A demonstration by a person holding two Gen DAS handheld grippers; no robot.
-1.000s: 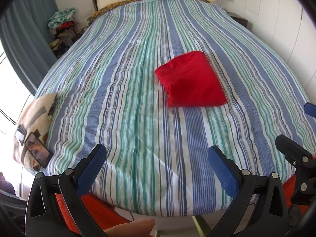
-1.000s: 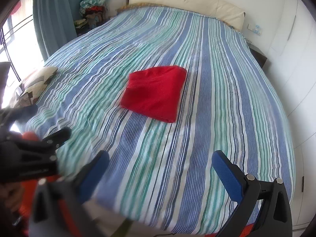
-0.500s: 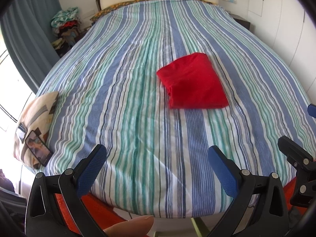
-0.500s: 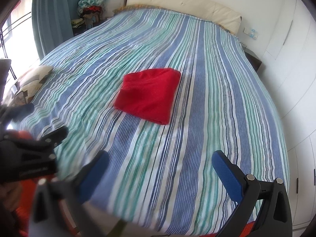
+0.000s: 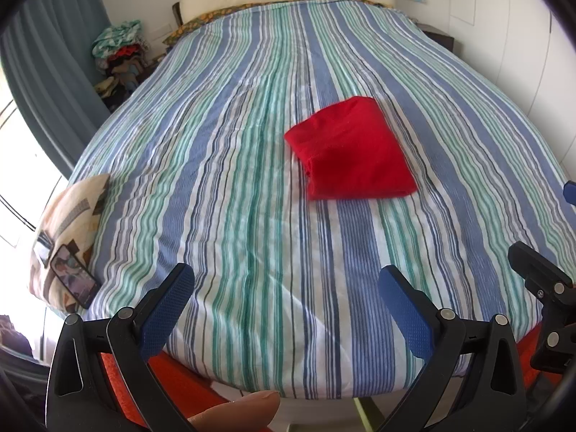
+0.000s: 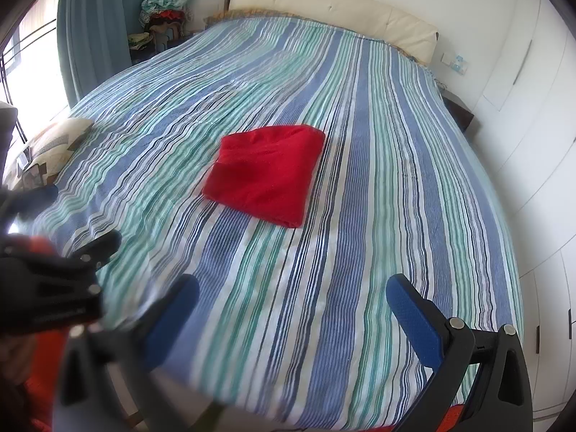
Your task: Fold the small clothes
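Left wrist view: the left gripper (image 5: 284,306) hangs over the near edge of the striped bedspread (image 5: 223,180), jaws spread wide and empty. The red garment (image 5: 351,151), already a compact folded block, lies well ahead and to the right of the jaws — its long axis running away and slightly left. A cushion (image 5: 68,230) with a phone on it sits at the left edge; the right tool is cut off at the frame's side.

Right wrist view: the right gripper (image 6: 291,309) is wide and empty too, its left finger blurred. Here the garment (image 6: 266,174) sits ahead and a touch left — both grippers well apart from it, neither clearly nearer. Its underside layers stay hidden.
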